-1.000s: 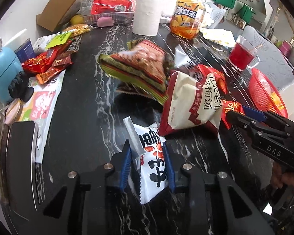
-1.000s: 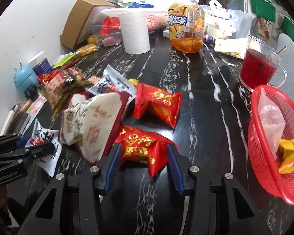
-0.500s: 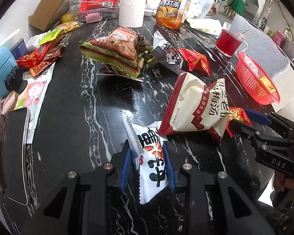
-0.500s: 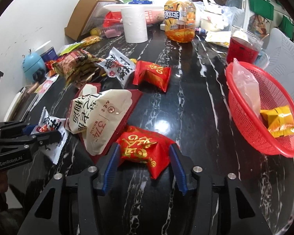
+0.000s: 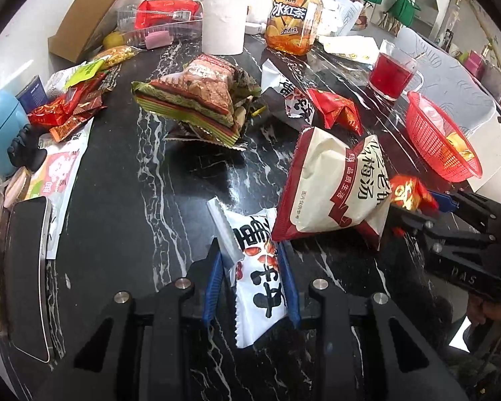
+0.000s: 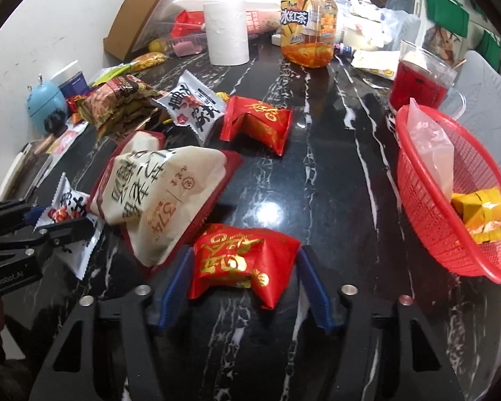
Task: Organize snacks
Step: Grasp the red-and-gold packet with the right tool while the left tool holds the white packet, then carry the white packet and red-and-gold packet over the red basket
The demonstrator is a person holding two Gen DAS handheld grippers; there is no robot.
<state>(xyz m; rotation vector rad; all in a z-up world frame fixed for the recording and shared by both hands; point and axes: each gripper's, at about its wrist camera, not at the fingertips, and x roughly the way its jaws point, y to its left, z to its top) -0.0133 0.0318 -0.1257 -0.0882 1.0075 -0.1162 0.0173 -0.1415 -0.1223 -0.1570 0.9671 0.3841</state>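
My left gripper is shut on a white snack packet with black characters, low over the black marble table. Between the fingers of my right gripper lies a red packet with gold print. Its jaws are closing and the pads touch both edges of that packet. A big white-and-red bag leans between the two grippers. To the right stands a red mesh basket holding yellow packets and a clear bag. In the left wrist view the right gripper shows with the red packet.
Further back lie a second red packet, a second white packet and a stack of green-red packs. An iced-tea bottle, paper roll and a glass of red drink stand behind. A phone lies at the left edge.
The right fingers stand a little wider around the red packet than before, and the basket shows more fully. The left gripper keeps its hold on the white packet.
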